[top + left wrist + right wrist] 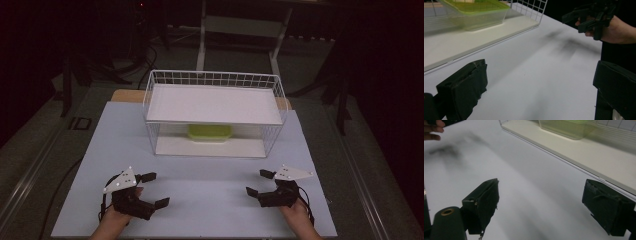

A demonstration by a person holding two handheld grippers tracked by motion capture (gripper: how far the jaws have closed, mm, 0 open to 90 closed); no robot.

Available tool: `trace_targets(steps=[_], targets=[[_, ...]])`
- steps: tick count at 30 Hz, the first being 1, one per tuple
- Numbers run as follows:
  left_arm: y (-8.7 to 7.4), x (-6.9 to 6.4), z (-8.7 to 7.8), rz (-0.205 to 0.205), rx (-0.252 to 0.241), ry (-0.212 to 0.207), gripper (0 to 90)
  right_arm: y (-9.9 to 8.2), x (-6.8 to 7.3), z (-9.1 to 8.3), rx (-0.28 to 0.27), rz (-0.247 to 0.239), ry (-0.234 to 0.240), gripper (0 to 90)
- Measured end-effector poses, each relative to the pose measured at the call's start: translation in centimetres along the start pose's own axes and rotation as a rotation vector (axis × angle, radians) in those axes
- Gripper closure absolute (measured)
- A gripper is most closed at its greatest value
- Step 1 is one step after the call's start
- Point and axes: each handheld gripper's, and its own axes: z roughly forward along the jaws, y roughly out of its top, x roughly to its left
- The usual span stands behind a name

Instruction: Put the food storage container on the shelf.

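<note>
Reaching forward is what I judge the coming move to turn on, since the green-lidded container (210,133) lies straight ahead of both tongs, on the lower shelf of the white wire rack (215,79) at the far middle of the table (200,200). I hold the left gripper (153,190) at the near left and the right gripper (259,182) at the near right, each resting low over the bare tabletop with its jaws spread wide and nothing between them. The container sits between the two lines of approach, well apart from either tool; I cannot tell which hand is nearer, as they flank it about evenly. Its long axis runs side to side, parallel to the rack's open front, beneath the upper shelf board (212,102). In the left gripper view the container (476,12) stands ahead and to the left; in the right gripper view the same container (566,127) lies ahead and to the right.
</note>
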Motion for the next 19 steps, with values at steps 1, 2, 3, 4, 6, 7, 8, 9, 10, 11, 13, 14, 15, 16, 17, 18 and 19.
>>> trace_targets(steps=[1,2,3,4,6,7,8,9,10,11,13,14,15,16,17,18,19], targets=[[0.04,0.0,0.0,0.001,-0.001,0.0,0.1,0.0,-0.05,-0.01,-0.002,0.007,0.004,14.0],[0.05,0.02,0.01,0.0,-0.006,-0.004,0.0,0.0,-0.11,0.01,0.0,0.01,0.004,14.1],[0.05,0.03,0.02,-0.003,-0.009,-0.006,0.1,-0.03,-0.17,0.02,-0.002,0.014,0.004,14.1],[0.04,0.07,0.02,-0.002,-0.007,-0.005,0.1,-0.06,-0.21,0.02,-0.001,0.023,0.004,14.1],[-0.02,0.12,0.02,-0.005,-0.007,-0.008,0.1,-0.15,-0.32,0.1,0.007,0.03,0.001,14.1],[-0.04,0.11,0.02,-0.005,-0.007,-0.005,0.1,-0.18,-0.34,0.13,0.014,0.026,-0.003,14.1],[-0.05,0.1,0.01,-0.005,-0.005,-0.003,0.1,-0.19,-0.35,0.14,0.018,0.025,-0.004,14.2],[-0.05,0.08,0.0,-0.006,-0.006,-0.004,0.1,-0.19,-0.36,0.14,0.019,0.025,-0.003,14.2],[-0.06,0.07,-0.02,-0.003,-0.007,-0.003,0.1,-0.17,-0.36,0.13,0.019,0.022,-0.006,14.3],[-0.06,0.06,-0.02,-0.002,-0.007,-0.002,0.1,-0.15,-0.35,0.11,0.018,0.017,-0.007,14.3],[-0.07,0.06,0.0,-0.005,-0.006,-0.003,0.1,-0.12,-0.36,0.1,0.019,0.015,-0.008,14.4],[-0.07,0.06,0.0,-0.005,-0.006,-0.003,0.1,-0.12,-0.36,0.1,0.019,0.015,-0.008,14.4],[-0.11,0.19,0.04,-0.006,-0.003,0.0,0.1,-0.11,-0.38,0.11,0.021,0.011,-0.012,14.4],[-0.13,0.23,0.05,-0.008,-0.004,0.001,0.1,-0.13,-0.44,0.13,0.022,0.017,-0.012,14.4],[-0.14,0.29,0.07,-0.009,-0.002,0.0,0.1,-0.14,-0.49,0.14,0.024,0.019,-0.012,14.5],[-0.15,0.33,0.1,-0.012,-0.003,0.001,0.1,-0.16,-0.54,0.15,0.027,0.021,-0.011,14.5],[-0.15,0.37,0.11,-0.012,-0.003,0.002,0.1,-0.2,-0.58,0.17,0.026,0.023,-0.011,14.4]])
